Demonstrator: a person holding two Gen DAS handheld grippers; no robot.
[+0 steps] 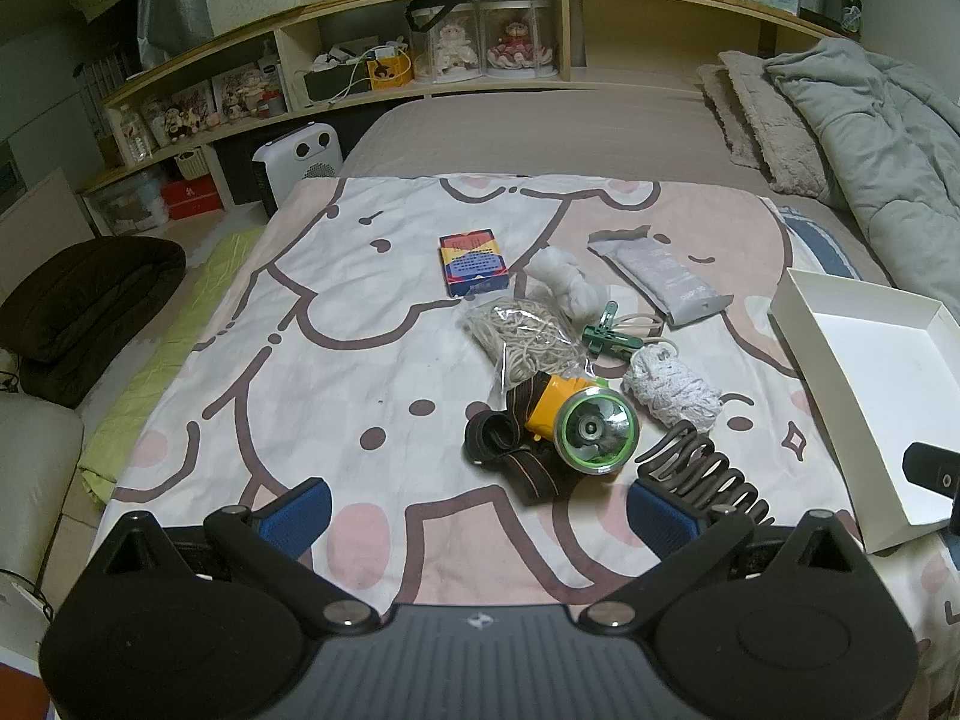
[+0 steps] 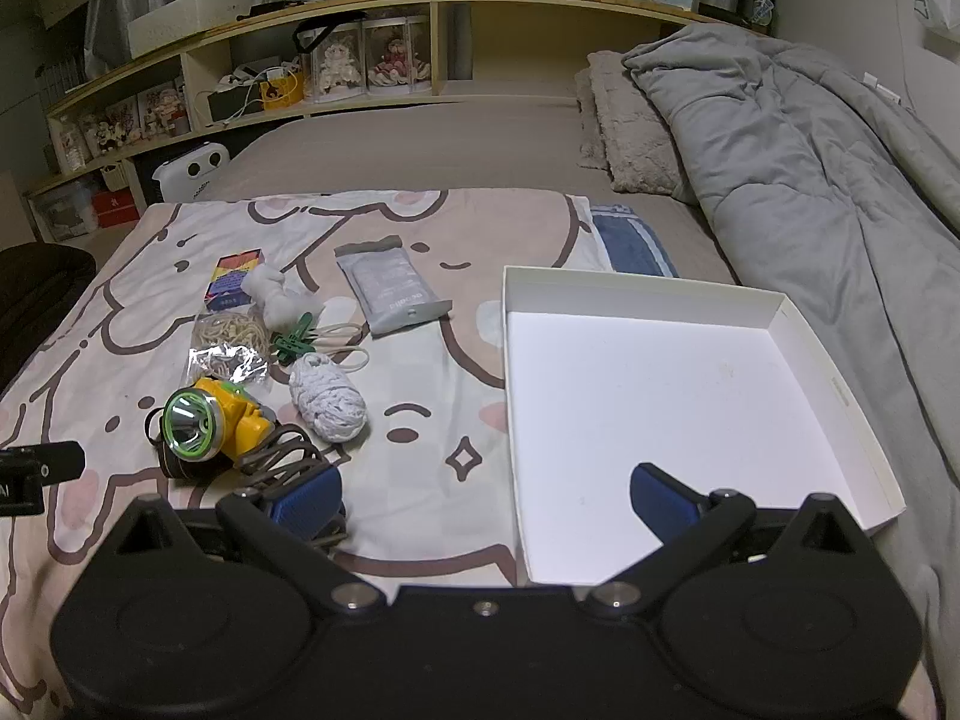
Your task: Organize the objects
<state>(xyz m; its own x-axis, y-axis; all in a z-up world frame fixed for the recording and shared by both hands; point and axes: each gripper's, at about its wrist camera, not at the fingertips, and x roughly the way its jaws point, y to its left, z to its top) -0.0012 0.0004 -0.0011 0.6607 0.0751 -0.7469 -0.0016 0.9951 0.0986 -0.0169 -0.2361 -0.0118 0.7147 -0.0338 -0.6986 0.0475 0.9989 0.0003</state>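
Observation:
On the cartoon bedsheet point(image 1: 336, 324) lie a yellow headlamp with a green rim point(image 1: 585, 420), a bag of rubber bands point(image 1: 525, 339), a white string ball point(image 1: 672, 387), a green clip point(image 1: 609, 336), white cotton point(image 1: 564, 282), a card box point(image 1: 474, 261), a grey pouch point(image 1: 666, 276) and a dark coiled clip point(image 1: 702, 471). The empty white tray point(image 2: 672, 396) sits to the right. My left gripper point(image 1: 480, 513) is open and empty, in front of the headlamp. My right gripper point(image 2: 486, 498) is open and empty, at the tray's near left corner, with the headlamp point(image 2: 207, 420) to its left.
A grey quilt point(image 2: 810, 180) and pillows point(image 2: 630, 126) lie at the back right. A wooden shelf point(image 1: 420, 30) with dolls and boxes runs behind the bed. A white heater point(image 1: 300, 165) and dark cushion point(image 1: 90, 294) are left of the bed.

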